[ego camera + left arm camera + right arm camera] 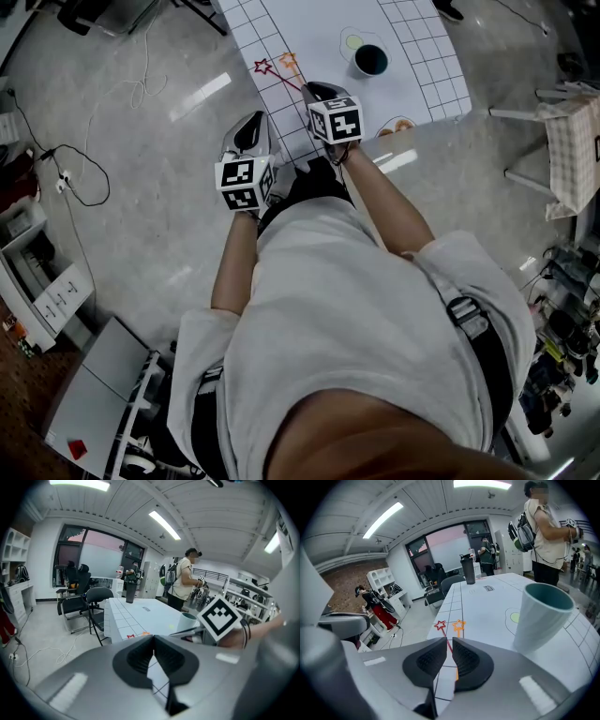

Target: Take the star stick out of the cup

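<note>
Right claw point(448, 641) is only open a crack. The thin red star-topped stick point(440, 625) runs flat along the white gridded counter point(487, 606) and into that gap, and as far as I can see the pads aren't pinching it. So the stick looks out of the cup already, with its star just ahead of the claw tips. A matching orange star stick point(459, 626) lies right beside it.

The pale teal cup point(539, 616) stands upright off to the claw's right, near but not touching.

Worries: with such a slim gap, backing off could snag the red stick on a pad and drag it. The red star also sits close to the counter edge, so a nudge might tip it onto the floor. Swinging right could clip the cup.

Left claw point(153, 639) is closed on nothing.
</note>
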Tool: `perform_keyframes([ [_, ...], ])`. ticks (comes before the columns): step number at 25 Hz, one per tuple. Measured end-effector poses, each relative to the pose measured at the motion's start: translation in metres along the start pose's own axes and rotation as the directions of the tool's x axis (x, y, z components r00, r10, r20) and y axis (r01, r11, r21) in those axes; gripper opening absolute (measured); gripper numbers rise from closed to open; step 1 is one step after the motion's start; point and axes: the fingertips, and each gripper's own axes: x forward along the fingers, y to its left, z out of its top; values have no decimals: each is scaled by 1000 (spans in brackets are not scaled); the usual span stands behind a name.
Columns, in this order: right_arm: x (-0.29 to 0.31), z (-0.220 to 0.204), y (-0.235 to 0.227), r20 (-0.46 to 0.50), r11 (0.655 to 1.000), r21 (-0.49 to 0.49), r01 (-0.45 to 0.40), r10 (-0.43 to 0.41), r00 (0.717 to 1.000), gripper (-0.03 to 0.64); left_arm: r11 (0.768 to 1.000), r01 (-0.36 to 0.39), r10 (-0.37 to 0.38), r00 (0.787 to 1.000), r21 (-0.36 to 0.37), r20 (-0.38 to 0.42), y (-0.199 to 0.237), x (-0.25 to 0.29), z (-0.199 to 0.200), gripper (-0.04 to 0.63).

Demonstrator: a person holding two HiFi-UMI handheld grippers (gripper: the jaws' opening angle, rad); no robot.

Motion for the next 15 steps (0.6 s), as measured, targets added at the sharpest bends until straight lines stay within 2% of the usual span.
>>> perform_keyframes([
  [6, -56, 9, 28, 164, 998, -50, 22, -13, 986, 0, 999, 34, -34, 998, 9, 55, -10, -30, 3, 3],
  [11, -117, 24, 66, 346, 986, -152, 65, -9, 938, -2, 998, 61, -65, 990, 30, 123, -20, -61, 13, 3],
  [15, -163, 26, 93, 429, 974, -196, 116, -21, 903, -2, 995, 84, -92, 981, 56, 169, -35, -87, 16, 3],
])
